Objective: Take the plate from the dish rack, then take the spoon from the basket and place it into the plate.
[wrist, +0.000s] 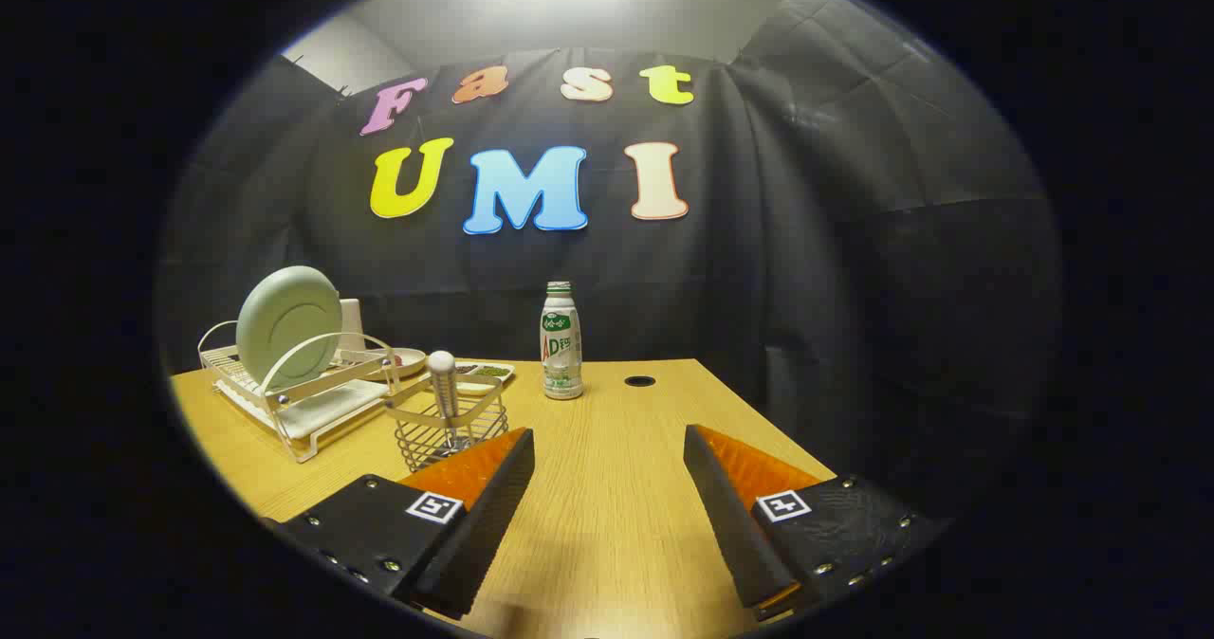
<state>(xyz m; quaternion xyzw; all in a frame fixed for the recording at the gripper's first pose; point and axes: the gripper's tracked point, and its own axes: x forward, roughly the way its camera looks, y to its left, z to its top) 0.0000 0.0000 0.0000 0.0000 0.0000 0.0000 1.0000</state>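
Observation:
A pale green plate (287,327) stands on edge in a white wire dish rack (285,402) on the wooden table, beyond and left of my fingers. Just right of the rack sits a small wire basket (446,423), with the spoon (442,383) standing upright in it, handle end up. The basket is just ahead of my left finger (493,497). My gripper (607,449) hovers above the table, open, with only bare tabletop between its fingers.
A white-and-green drink bottle (561,340) stands beyond the fingers near the table's back edge. A round cable hole (640,381) lies to its right. Small dishes (474,371) sit behind the basket. The table's right edge (759,421) runs close to my right finger.

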